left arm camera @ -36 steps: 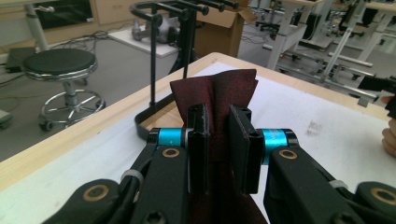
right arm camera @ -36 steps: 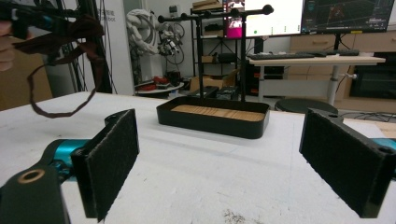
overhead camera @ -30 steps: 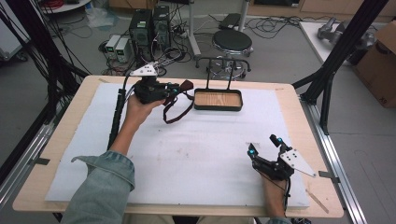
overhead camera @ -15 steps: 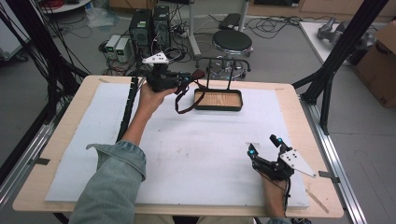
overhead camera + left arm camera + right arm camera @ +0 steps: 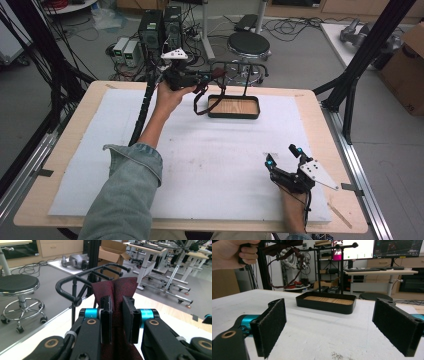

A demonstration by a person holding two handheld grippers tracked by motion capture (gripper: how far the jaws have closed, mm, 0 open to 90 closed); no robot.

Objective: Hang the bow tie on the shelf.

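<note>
The dark red tie (image 5: 117,290) sat pinched between the narrow jaws of the left claw (image 5: 117,317), its folded end rising above the pads at the centre of the left gripper view, just in front of the black rack (image 5: 75,282). In the high view the left claw (image 5: 200,79) hung at upper centre, above the far edge of the surface (image 5: 60,150), and a loop of the tie (image 5: 201,102) drooped beside the black tray (image 5: 234,107); whether it touched the tray was hard to tell. At lower right the right claw (image 5: 282,159) stood wide apart, holding nothing.
</note>
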